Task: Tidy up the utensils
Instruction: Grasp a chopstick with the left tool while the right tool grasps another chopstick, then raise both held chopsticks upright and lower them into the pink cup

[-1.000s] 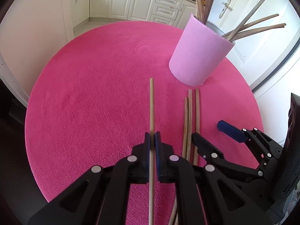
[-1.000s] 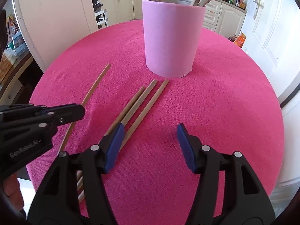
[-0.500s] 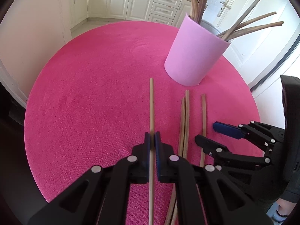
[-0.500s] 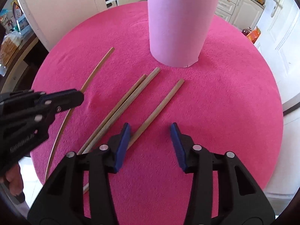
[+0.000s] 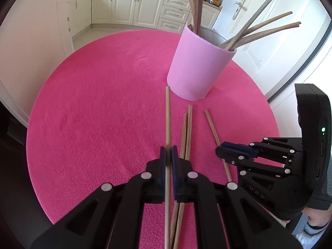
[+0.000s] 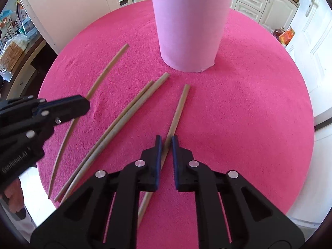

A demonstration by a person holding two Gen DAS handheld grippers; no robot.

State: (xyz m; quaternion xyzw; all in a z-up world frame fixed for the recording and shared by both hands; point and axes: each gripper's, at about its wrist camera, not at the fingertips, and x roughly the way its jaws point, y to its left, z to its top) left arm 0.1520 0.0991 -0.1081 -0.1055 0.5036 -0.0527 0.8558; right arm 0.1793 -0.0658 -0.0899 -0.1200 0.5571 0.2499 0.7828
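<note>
Since a second ago the right hand-held gripper (image 6: pixel 165 145) has closed onto the rightmost chopstick (image 6: pixel 178 112); left hand-held gripper (image 5: pixel 168 157) stays clamped on another chopstick (image 5: pixel 167 120) near the pink cup (image 5: pixel 197 66).

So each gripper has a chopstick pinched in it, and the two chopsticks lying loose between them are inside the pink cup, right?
Not quite. The two loose chopsticks lie flat on the pink cloth in front of the pink cup, not inside it, as the right wrist view shows. The rest holds: the left gripper and right gripper each pinch one chopstick.
</note>
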